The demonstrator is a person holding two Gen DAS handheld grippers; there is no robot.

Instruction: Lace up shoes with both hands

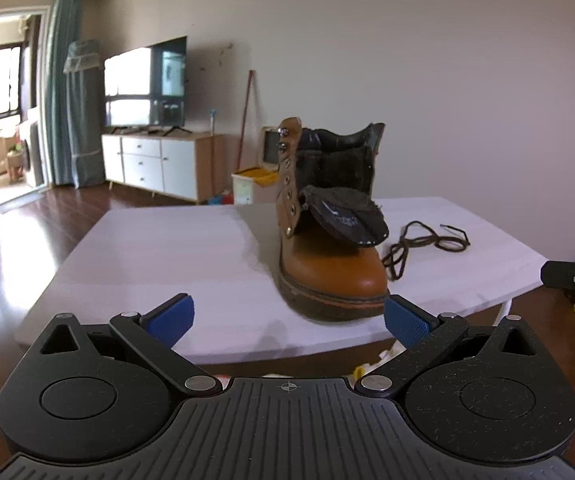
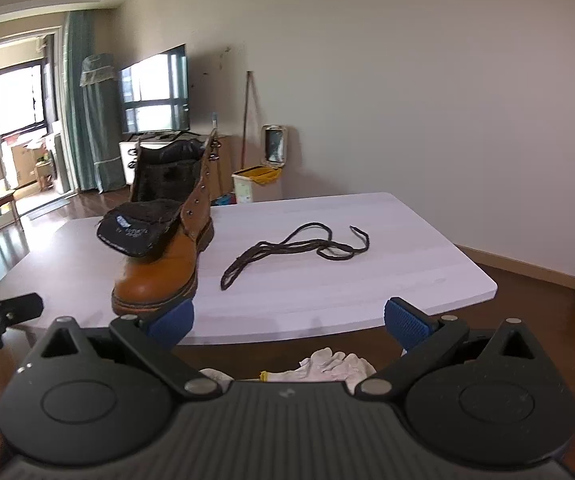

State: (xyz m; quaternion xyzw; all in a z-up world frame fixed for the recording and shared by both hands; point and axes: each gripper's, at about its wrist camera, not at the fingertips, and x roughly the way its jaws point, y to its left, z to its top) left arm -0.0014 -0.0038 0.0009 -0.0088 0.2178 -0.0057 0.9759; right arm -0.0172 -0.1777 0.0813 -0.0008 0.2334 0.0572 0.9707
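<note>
On the white table a brown boot stands upright with its tongue flopped forward and eyelets bare, the dark lace lying in a loose tangle just beside it. Left gripper and right gripper both hang spread wide, holding nothing, near the table's front edge. Risks as I see them: the limp lace snags in its own loops when one end is lifted, and the unbraced boot tips or slides during threading.

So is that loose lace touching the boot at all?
Apart. In the right wrist view the lace lies on the table with a strip of bare tabletop between its nearest loop and the boot.
</note>
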